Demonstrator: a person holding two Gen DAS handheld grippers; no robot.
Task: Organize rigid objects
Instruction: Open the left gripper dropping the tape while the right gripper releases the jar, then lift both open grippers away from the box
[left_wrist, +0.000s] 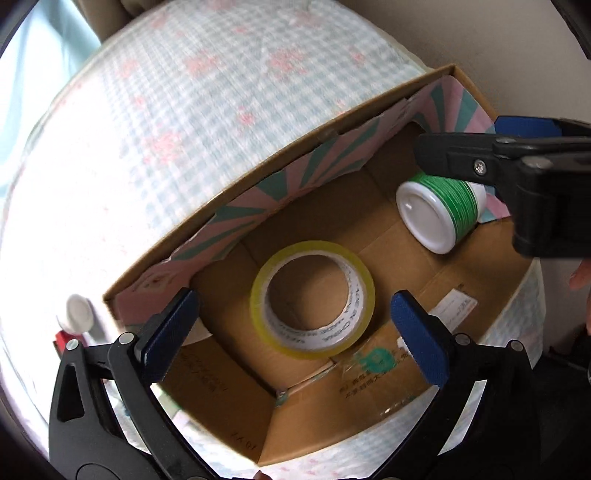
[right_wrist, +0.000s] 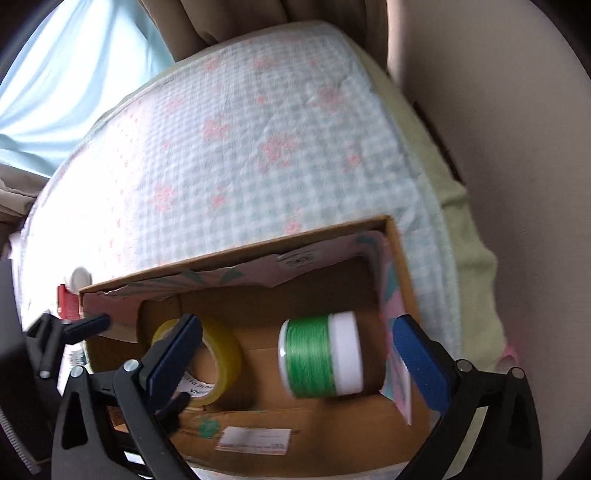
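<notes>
Now both claws hang over the cardboard box (left_wrist: 332, 417), and both are wide apart with nothing in them. It looks like things are being put in the box one by one, so a good next step is to lift each claw straight up and out, slowly, without bumping the box walls.

Closest to the left claw (left_wrist: 295, 332) is the yellow tape roll (left_wrist: 313, 299). It lies flat on the box floor, right between the two blue pads but not touching them. Closest to the right claw (right_wrist: 295, 354) is the green thread spool (right_wrist: 320, 356), lying on its side between that claw's pads (it could roll, so be gentle).

Farther off, outside the box, a small white cap (left_wrist: 76, 313) sits on the checked bed cover (left_wrist: 184, 129). It may need picking up next.
</notes>
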